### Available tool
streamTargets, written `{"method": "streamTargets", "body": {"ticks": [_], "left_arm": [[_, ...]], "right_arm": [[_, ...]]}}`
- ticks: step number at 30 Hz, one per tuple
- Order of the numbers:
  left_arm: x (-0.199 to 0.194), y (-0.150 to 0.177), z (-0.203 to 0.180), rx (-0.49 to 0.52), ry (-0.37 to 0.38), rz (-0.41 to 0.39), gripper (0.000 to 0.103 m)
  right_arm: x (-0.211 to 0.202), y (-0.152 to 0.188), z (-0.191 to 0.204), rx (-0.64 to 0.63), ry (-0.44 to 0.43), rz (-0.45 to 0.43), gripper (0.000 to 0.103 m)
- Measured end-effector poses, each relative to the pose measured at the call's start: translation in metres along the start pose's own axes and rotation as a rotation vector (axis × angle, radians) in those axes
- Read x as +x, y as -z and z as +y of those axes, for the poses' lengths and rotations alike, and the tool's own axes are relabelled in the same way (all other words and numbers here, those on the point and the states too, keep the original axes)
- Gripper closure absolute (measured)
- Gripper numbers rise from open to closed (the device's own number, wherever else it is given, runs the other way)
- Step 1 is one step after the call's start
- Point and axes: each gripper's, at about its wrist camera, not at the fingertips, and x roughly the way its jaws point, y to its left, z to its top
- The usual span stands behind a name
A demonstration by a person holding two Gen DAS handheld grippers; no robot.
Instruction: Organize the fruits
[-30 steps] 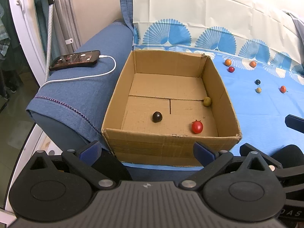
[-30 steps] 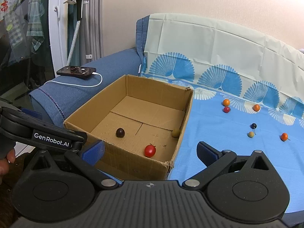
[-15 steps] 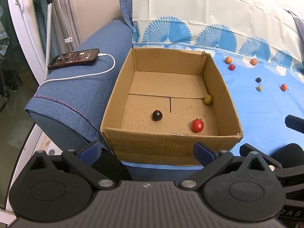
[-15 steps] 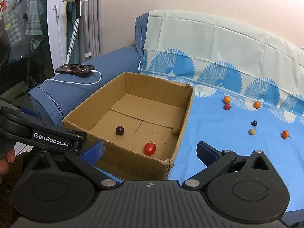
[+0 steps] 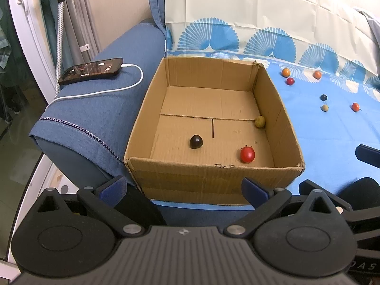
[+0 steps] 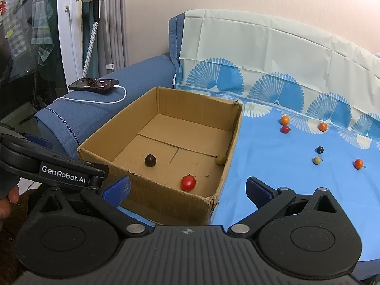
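Between picks: left gripper [image 5: 182, 185] and right gripper [image 6: 187, 187] both released, empty, hanging short of the cardboard box [image 6: 166, 204], three fruits already inside. Loose fruits [image 6: 317, 160] well ahead and right of the right gripper; next, probably reaching out there and closing gently.

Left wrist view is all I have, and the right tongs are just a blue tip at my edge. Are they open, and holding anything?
Observer: The right tongs are open, with nothing between them.
Operator: What do they face?
Observer: They face the near right corner of the cardboard box, with the red tomato just inside it.
Operator: Is anything hidden outside that right wall?
Observer: No. The blue cloth along its outer side shows no fruit, and the nearest one, a pale fruit, lies well apart from it.
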Motion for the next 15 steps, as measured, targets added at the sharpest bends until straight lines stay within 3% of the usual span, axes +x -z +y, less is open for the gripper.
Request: {"method": "streamTargets", "body": {"ticks": [15], "left_arm": [[0.0063, -0.0031, -0.0031, 0.015, -0.005, 0.013, 0.000]], "right_arm": [[0.0057, 0.0029, -0.0061, 0.018, -0.011, 0.012, 0.001]]}}
